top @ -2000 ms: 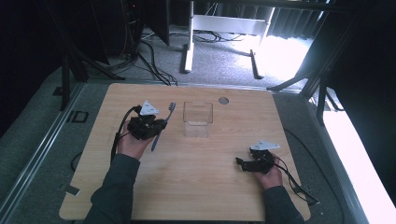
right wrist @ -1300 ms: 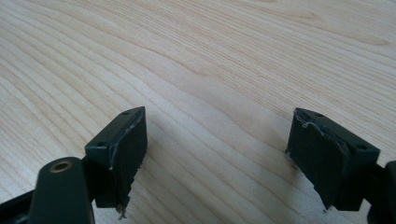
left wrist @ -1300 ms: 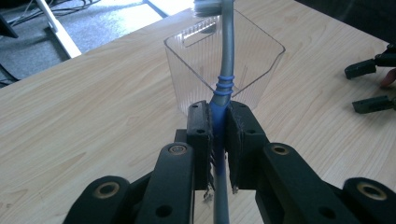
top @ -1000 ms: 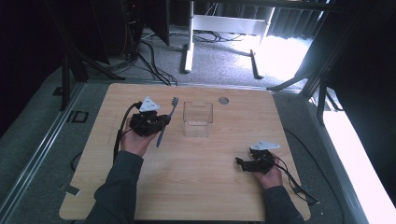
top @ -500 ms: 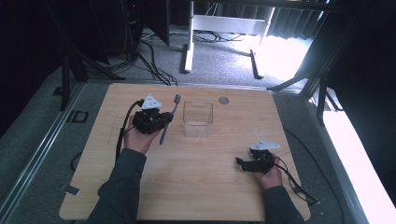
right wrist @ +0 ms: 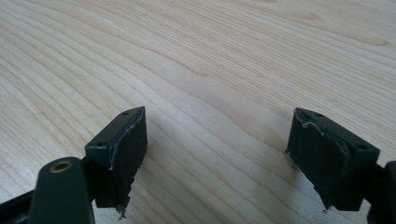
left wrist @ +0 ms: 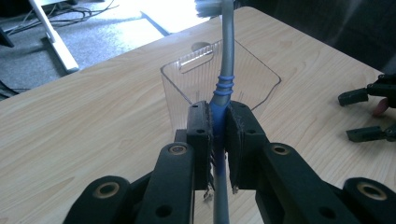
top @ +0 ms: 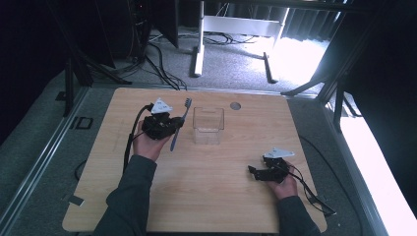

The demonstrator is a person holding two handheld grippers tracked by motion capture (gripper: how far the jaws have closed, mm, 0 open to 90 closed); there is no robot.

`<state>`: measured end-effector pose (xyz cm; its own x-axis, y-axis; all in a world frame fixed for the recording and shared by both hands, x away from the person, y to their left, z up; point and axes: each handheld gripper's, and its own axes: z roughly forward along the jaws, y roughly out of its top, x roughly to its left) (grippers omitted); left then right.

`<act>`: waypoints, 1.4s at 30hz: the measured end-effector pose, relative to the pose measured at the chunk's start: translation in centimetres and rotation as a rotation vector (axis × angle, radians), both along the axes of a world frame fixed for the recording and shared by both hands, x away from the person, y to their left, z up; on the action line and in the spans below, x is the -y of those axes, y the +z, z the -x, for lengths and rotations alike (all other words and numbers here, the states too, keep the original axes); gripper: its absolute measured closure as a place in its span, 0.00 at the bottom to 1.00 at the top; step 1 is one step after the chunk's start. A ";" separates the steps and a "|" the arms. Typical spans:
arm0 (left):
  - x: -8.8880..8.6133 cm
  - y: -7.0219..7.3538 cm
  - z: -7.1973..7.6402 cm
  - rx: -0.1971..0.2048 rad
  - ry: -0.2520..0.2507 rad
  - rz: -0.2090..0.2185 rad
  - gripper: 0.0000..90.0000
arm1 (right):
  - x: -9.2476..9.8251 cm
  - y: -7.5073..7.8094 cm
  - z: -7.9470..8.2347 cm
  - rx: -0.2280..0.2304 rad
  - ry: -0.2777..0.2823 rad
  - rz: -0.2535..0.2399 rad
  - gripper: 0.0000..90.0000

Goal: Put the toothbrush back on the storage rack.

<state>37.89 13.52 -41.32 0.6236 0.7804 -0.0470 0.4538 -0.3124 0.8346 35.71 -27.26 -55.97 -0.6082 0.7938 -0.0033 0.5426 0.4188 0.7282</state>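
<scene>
Item 1: pale wooden tabletop point(top: 206, 196) with rounded corners, on grey carpet.

Item 2: left gripper point(top: 173, 129), black, two-jawed, with a grey three-cornered plate on top and a black cable trailing back along the sleeve. It sits at about ten o'clock from the table's centre in the high view, held in the person's left hand point(top: 146, 145). Its jaws are clamped tight on item 3; in the left gripper view point(left wrist: 219, 140) both pads press against the handle from either side.

Item 3: slim grey plastic toothbrush with blue grip section and white bristles point(top: 178, 129). It is held by its blue section, with the bristle head toward twelve o'clock and the tail of the handle toward six o'clock. In the left gripper view point(left wrist: 225, 70) the shaft rises in front of item 4.

Item 4: clear square plastic container point(top: 208, 126), open-topped, upright, just beside the toothbrush at its three o'clock, near the table's twelve o'clock edge.

Item 5: right gripper point(top: 254, 172), black, same make, at about four o'clock on the table. Its jaws stand wide apart with bare wood between them in the right gripper view point(right wrist: 219, 154).
</scene>
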 end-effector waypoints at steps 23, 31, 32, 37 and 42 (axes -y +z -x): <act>0.7 0.1 -0.9 0.023 0.030 0.059 0.89 | 0.0 0.0 0.0 0.000 0.001 0.001 0.22; 0.7 0.0 -1.1 0.024 0.040 0.101 0.89 | 0.0 0.0 0.0 0.000 0.001 0.000 0.22; 0.7 0.0 -1.2 0.025 0.043 0.106 0.89 | 0.0 0.0 0.0 0.000 0.001 0.001 0.22; 0.9 0.1 -1.2 0.042 0.052 0.119 0.89 | 0.0 0.0 0.0 0.000 0.001 0.001 0.22; 1.1 0.0 -1.4 0.056 0.058 0.138 0.89 | 0.0 0.0 0.0 0.000 0.000 0.000 0.22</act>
